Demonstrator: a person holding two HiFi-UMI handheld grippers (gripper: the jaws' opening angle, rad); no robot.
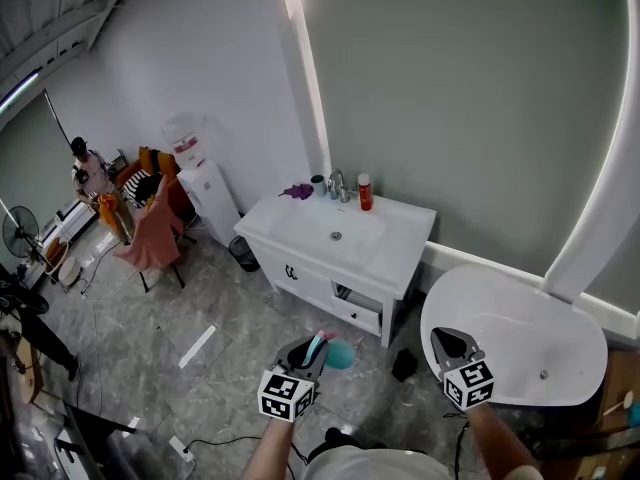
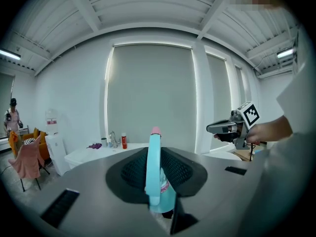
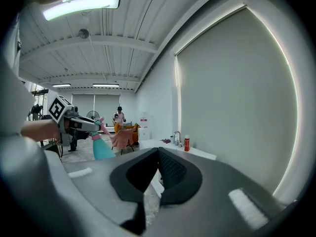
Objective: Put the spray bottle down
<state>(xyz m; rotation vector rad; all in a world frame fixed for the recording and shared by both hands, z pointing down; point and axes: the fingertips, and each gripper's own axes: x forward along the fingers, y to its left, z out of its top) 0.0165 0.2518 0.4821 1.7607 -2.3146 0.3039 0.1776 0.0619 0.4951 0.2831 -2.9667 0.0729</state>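
Teal spray bottle (image 1: 340, 353): clamped in the left gripper (image 1: 316, 348), held in the air, near side of the white vanity (image 1: 405, 233)
Right gripper (image 1: 447, 342): jaws together, empty
Risk: released this far from the vanity, it would fall to the tiled floor (image 1: 220, 313); a hard landing could tip it

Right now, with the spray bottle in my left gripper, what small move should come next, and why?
Probably carry it forward toward the white vanity counter. The left gripper is clamped on the spray bottle in mid-air above the floor. The counter stands some way ahead and shows bare top beside the basin.
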